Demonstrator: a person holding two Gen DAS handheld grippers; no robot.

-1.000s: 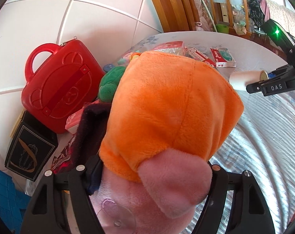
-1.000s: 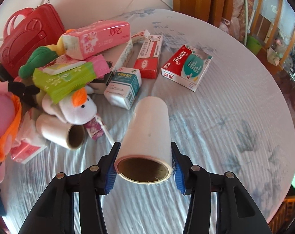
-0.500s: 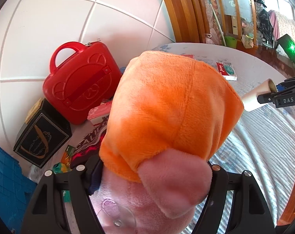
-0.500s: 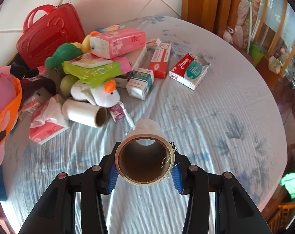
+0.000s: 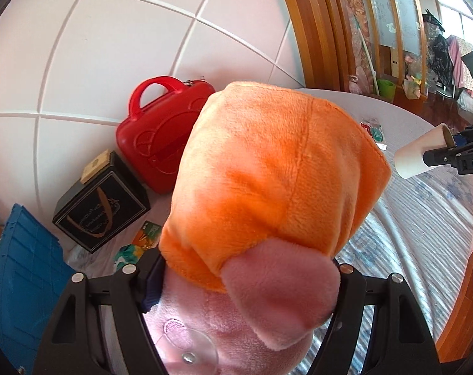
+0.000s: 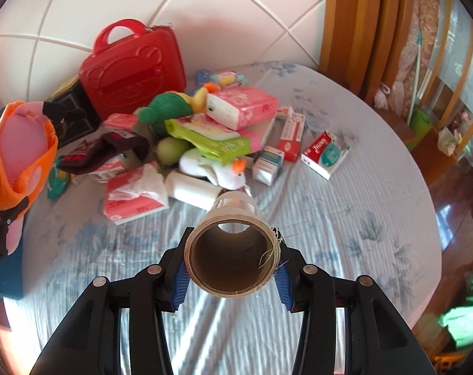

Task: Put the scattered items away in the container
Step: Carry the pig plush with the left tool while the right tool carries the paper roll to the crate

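Observation:
My left gripper point(image 5: 236, 284) is shut on a pink plush toy with an orange hood point(image 5: 267, 168), held above the table's left side; the toy also shows in the right wrist view point(image 6: 20, 143). My right gripper point(image 6: 231, 268) is shut on a white roll with a cardboard core point(image 6: 231, 247), held in the air over the table; the roll also shows in the left wrist view point(image 5: 419, 156). A blue crate point(image 5: 14, 278) sits at the lower left. A pile of scattered items point(image 6: 205, 137) lies on the table: tissue packs, plush toys, medicine boxes, another roll.
A red plastic case point(image 6: 133, 68) leans on the tiled wall. A black box point(image 5: 102, 206) stands beside it. A Tylenol box point(image 6: 325, 153) lies right of the pile. The round table point(image 6: 361, 234) has a blue-flowered cloth. Wooden doors stand behind.
Both grippers have risen and pulled back from the pile with their loads. The left one swung left, bringing the blue crate into view. The right one tilted its roll end-on.

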